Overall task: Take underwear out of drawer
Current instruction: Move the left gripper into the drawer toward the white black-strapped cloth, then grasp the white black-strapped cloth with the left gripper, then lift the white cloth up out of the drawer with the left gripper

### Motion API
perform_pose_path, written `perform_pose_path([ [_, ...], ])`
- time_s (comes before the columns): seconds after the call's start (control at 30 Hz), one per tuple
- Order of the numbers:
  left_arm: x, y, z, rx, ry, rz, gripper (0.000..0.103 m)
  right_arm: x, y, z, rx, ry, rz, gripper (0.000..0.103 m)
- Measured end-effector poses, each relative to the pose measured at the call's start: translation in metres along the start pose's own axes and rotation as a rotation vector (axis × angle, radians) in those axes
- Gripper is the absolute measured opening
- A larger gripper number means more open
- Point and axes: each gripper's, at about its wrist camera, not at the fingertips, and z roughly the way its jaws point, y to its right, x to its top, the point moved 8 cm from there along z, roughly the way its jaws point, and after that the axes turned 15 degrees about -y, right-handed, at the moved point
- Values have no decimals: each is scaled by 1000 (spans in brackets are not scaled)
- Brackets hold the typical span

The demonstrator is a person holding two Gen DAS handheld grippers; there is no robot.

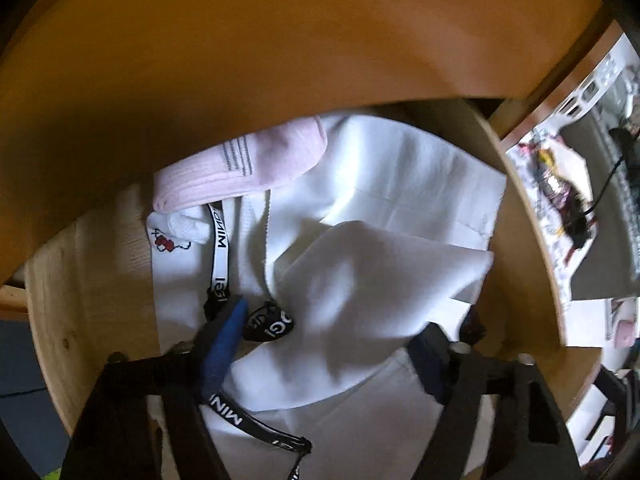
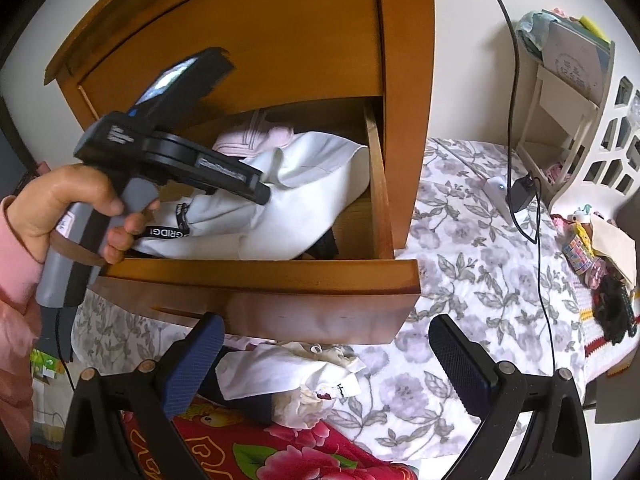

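Underwear (image 1: pixel 352 280), white and folded, lies in the open drawer (image 2: pixel 280 280) of the wooden cabinet (image 2: pixel 280 32). We judge the grasp step in hand: left tongs (image 1: pixel 336 336) straddle a white fold, pads not yet pressing. Right tongs (image 2: pixel 324 352) hang apart, empty, over the bed (image 2: pixel 460 240). Next: close, then lift clear.

My open drawer (image 2: pixel 280 280), honey-coloured wood, stands pulled out of its cabinet. Inside lies my crumpled white underwear (image 1: pixel 360 280), heaped and folded over itself, with a black lettered waistband (image 1: pixel 221 256) trailing across it and a pink garment (image 1: pixel 248 172) at the back.
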Motion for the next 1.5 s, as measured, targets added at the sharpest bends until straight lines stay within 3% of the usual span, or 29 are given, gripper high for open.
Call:
perform_pose_path([
  [0.17, -10, -1, -7, -49, 51, -5, 44, -1, -2, 0, 5, -2, -5, 103],
  [0.33, -28, -1, -23, -74, 123, -22, 7, -2, -1, -2, 1, 1, -1, 103],
  [0.4, -38, -12, -32, -30, 159, -48, 7, -3, 0, -4, -1, 3, 0, 103],
  [0.5, -49, -26, -45, -53, 213, -104, 6, -4, 0, -6, -2, 6, 1, 103],
  [0.8, -89, -48, -74, 0, 377, -221, 6, -5, -5, -10, -5, 12, -14, 103],
  [1.0, -107, -48, -103, 25, 475, -220, 6, -5, -5, -17, -14, 26, -12, 103],
  [1.07, -99, -50, -114, 35, 515, -221, 6, -6, -7, -18, -17, 28, -15, 103],
  [1.27, -111, -60, -167, 67, 645, -241, 5, -8, -12, -24, -17, 38, -28, 103],
  [1.5, -122, -70, -208, 70, 722, -257, 5, -11, -14, -33, -22, 57, -29, 103],
])
